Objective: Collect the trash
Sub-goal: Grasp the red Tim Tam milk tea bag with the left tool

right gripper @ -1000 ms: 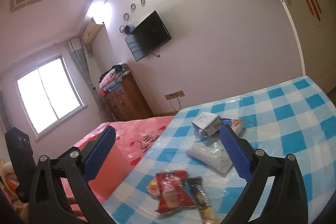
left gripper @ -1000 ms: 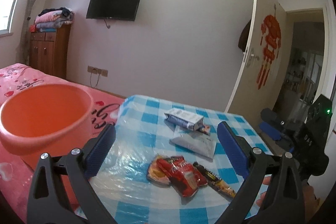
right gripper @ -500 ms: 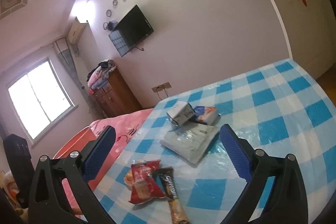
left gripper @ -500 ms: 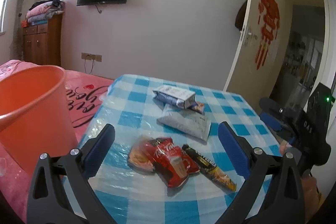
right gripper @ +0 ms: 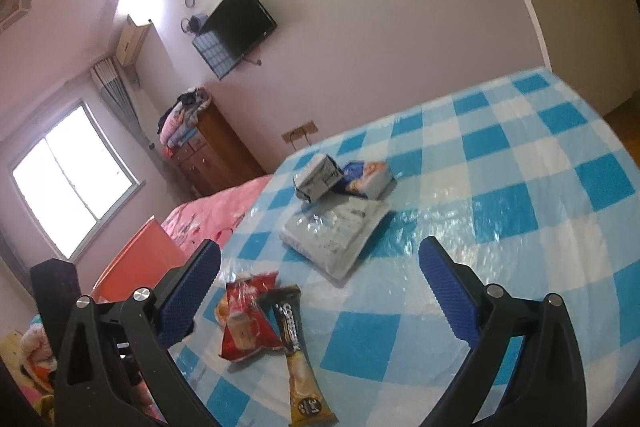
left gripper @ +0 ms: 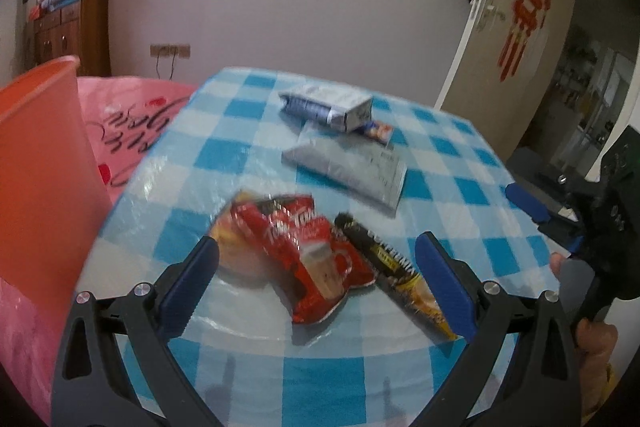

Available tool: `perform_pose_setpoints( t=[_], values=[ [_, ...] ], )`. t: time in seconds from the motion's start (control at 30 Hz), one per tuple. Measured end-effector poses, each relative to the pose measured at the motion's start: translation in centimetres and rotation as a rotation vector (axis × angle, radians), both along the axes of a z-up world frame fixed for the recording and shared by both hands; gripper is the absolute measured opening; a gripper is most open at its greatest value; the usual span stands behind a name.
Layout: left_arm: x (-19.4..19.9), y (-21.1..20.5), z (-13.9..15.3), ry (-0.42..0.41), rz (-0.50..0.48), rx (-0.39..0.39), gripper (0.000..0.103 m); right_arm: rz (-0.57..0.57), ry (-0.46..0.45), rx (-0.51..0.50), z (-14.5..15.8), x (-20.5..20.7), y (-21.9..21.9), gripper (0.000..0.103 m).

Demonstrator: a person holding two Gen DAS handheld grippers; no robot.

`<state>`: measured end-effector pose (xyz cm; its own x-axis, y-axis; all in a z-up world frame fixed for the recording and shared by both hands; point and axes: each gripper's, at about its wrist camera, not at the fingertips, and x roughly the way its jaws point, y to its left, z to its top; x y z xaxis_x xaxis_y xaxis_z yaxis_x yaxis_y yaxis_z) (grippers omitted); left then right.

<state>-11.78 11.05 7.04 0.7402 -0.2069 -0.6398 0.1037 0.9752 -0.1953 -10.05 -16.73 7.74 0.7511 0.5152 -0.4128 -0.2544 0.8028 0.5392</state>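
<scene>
Fingers, left: your left gripper [left gripper: 316, 269] is spread wide and holds nothing; its blue ribbed fingers [left gripper: 190, 277] hang over the near end of the counter, with the red packet showing between them.
Fingers, right: your right gripper [right gripper: 320, 281] is also wide open and empty, its dotted blue pads [right gripper: 448, 291] above the counter, touching none of the trash.
Red packet: a crinkled, glossy red sachet [left gripper: 310, 255] with a drawn cup on it lies flat, partly over a clear wrapper with something orange-yellow inside [left gripper: 232, 243].
Stick sachet: a long, narrow black and yellow coffee stick [left gripper: 394, 267] lies just beside the red packet, on its right in the left wrist view.
Grey pouch: a flat, soft silvery-grey bag [left gripper: 348, 171] with a printed label sits farther back, mid-counter.
Carton: a small grey-and-white box [left gripper: 328, 107] lies on its side behind the pouch, touching a small blue and orange packet [left gripper: 378, 131].
Counter: blue-and-white checked cloth [right gripper: 520, 195] under shiny clear plastic film.
Bin: an orange plastic bucket [left gripper: 40, 163] with smooth walls stands at the counter's left edge, against the pink bed cover [left gripper: 132, 119]; you cannot see inside it.
Hand: your fingertips [left gripper: 592, 343] grip the right tool's handle at the left view's right edge.
</scene>
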Motion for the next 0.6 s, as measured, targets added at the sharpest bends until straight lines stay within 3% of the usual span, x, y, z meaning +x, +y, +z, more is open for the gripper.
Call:
perform_pose_setpoints(
  t=[0.17,0.37,0.6],
  values=[
    [1.2,-0.4,-1.5,0.079,0.031,0.023,0.099,0.026,0.043,0.006,-0.8,0.4,0.0,0.098],
    [2.4,-0.9,-2.1,0.116,0.058,0.042,0.099,0.052,0.107,0.038,-1.8,1.0,-0.5,0.098],
    [3.9,-1.5,-2.8,0.18,0.085,0.031,0.098,0.072,0.136,-0.003,-2.0,1.1,-0.1,0.098]
  ],
)
